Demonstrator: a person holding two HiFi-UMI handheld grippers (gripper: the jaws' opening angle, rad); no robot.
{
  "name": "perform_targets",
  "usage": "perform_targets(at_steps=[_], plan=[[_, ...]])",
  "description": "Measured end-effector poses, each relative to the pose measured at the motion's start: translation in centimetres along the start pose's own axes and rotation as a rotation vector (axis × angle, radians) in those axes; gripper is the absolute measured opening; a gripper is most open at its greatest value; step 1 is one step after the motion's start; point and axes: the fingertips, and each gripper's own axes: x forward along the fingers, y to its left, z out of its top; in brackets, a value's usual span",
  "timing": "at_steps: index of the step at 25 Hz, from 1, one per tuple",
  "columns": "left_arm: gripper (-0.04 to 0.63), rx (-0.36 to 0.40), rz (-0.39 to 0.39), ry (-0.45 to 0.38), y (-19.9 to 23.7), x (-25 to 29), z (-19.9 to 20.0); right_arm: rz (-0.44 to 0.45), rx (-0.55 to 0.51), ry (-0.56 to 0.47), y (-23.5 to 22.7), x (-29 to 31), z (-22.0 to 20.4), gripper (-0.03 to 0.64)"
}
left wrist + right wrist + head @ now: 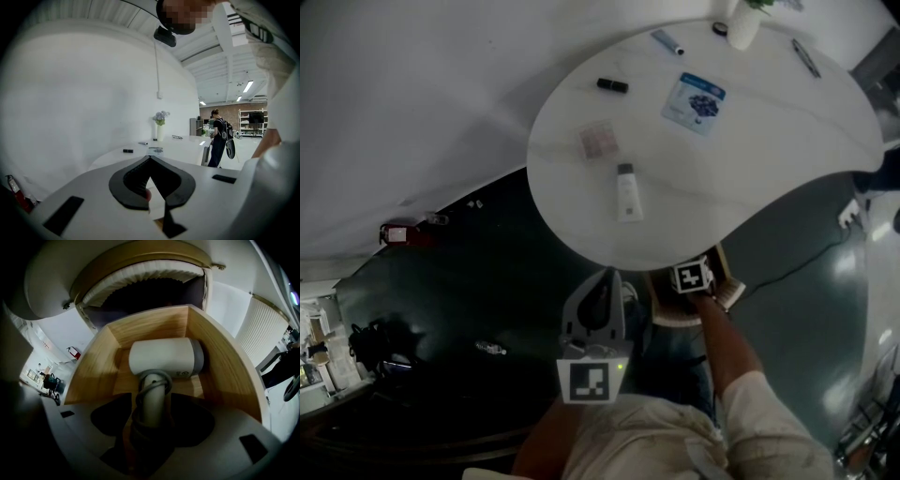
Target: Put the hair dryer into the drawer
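A hair dryer [164, 357] is shown inside an open wooden drawer [91, 366] beneath the white table [769, 150], its barrel set crosswise, low near the drawer floor. Its handle [151, 404], wound with the cord [157, 380], is clamped between the jaws of the right gripper [152, 420], which is pointed steeply down. The left gripper [150, 159] is held apart from the drawer, jaws together and empty. For a clean finish, the dryer should be settled flat before it is released, the cord tucked within the walls, and the gripper lifted straight out.
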Motion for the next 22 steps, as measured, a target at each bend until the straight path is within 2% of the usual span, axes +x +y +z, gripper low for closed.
perform_targets(at_steps=[3, 6, 8, 9, 11, 16, 22], plan=[[-0.005, 0.013, -0.007, -0.003, -0.2, 0.1, 0.1, 0.001, 0.016, -0.014, -0.2, -0.3, 0.2, 0.253], [-0.005, 0.128, -0.044, 0.008, -0.4, 0.2, 0.4, 0.006, 0.017, -0.022, 0.0, -0.7, 0.3, 0.253], [-0.005, 0.055, -0.024, -0.014, -0.4, 0.4, 0.7, 0.014, 0.015, -0.029, 0.2, -0.9, 0.5, 0.253], [-0.005, 0.053, -0.026, -0.017, -0.4, 0.4, 0.8, 0.021, 0.014, -0.034, 0.3, -1.0, 0.6, 0.253], [-0.005, 0.125, -0.051, -0.010, -0.6, 0.5, 0.9, 0.039, 0.011, -0.041, 0.8, -1.2, 0.9, 0.253], [-0.005, -0.013, -0.021, -0.060, -0.6, 0.5, 1.4, 0.033, 0.006, -0.054, 0.8, -2.1, 1.2, 0.253], [-0.005, -0.028, -0.030, -0.085, -0.8, 0.6, 1.9, 0.037, 0.002, -0.062, 1.3, -3.7, 1.9, 0.253]])
